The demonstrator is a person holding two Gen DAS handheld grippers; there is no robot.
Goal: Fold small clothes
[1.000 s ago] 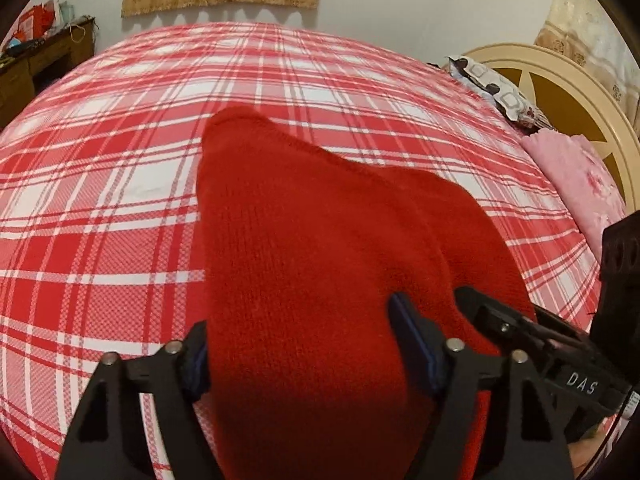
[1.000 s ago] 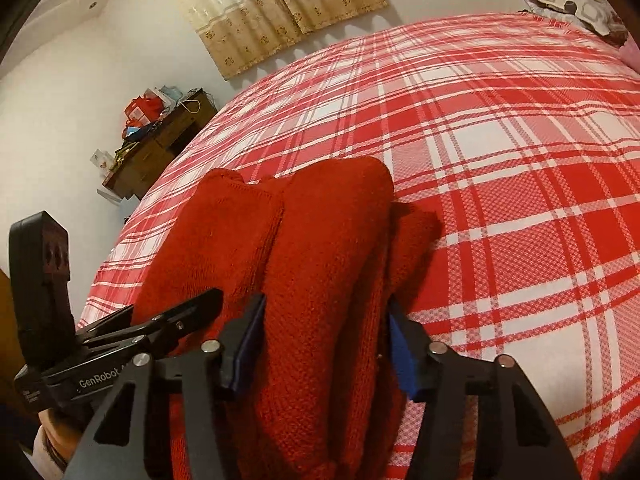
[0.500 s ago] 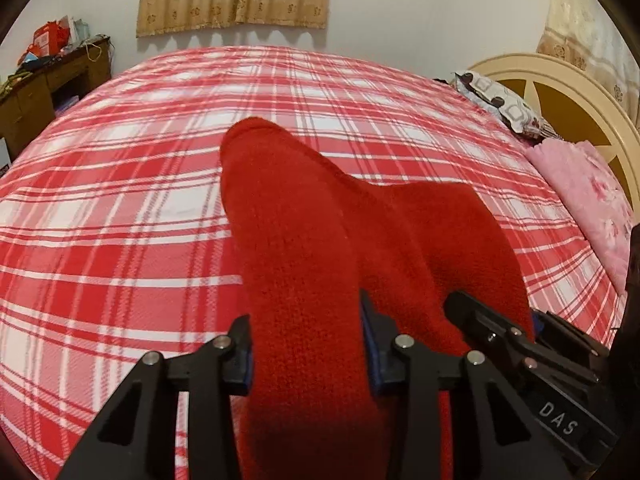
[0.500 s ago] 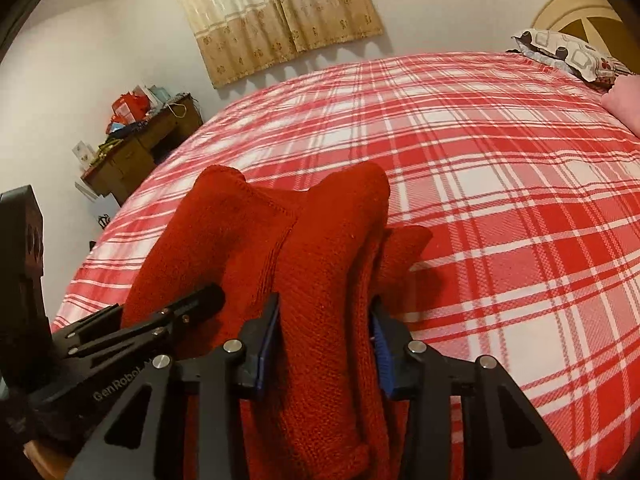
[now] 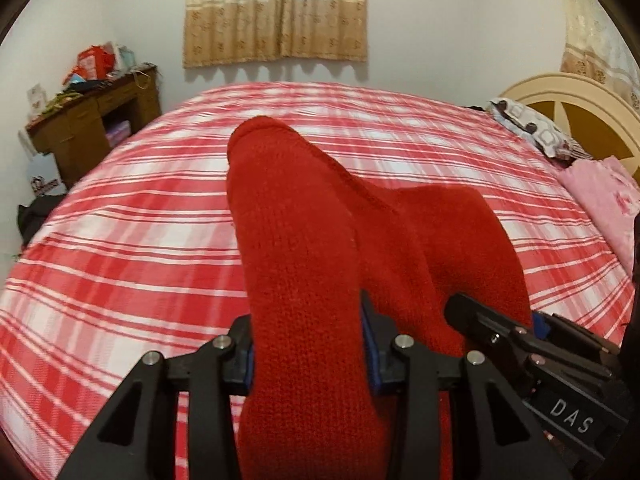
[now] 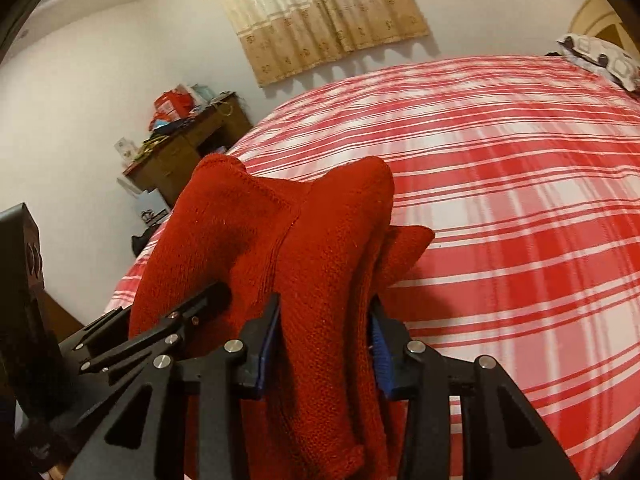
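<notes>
Your left hand-held gripper is pinching a bunched edge of the red knit garment; blue pads press the fabric from both sides. Your right hand-held gripper clamps a second bunch of the same garment, several layers thick, approx. alongside the first. Each unit shows in the other's view, so both grip pts sit close together. The garment hangs from the two grips, raised over the near part of the bed, with its far end peaking up in front of the lenses; whether the lower end touches the sheet can't be told. Handling, as judged: soft, thick knit, light, no stiffness, so it will sag and stretch between grip pts and hold no crease by itself. Grip is secure w/ the coarse knit; slip risk is low, snag risk on pad edges is moderate. Take hold at hems or corners, not mid-panel, and keep both grips level so the fold line stays straight. Work surface: a soft bed under a red-and-white plaid sheet, mostly bare ahead. Further right: a pink cover, a patterned pillow and a cream headboard. Far left: a cluttered wooden desk; a beige curtain on the back wall.
</notes>
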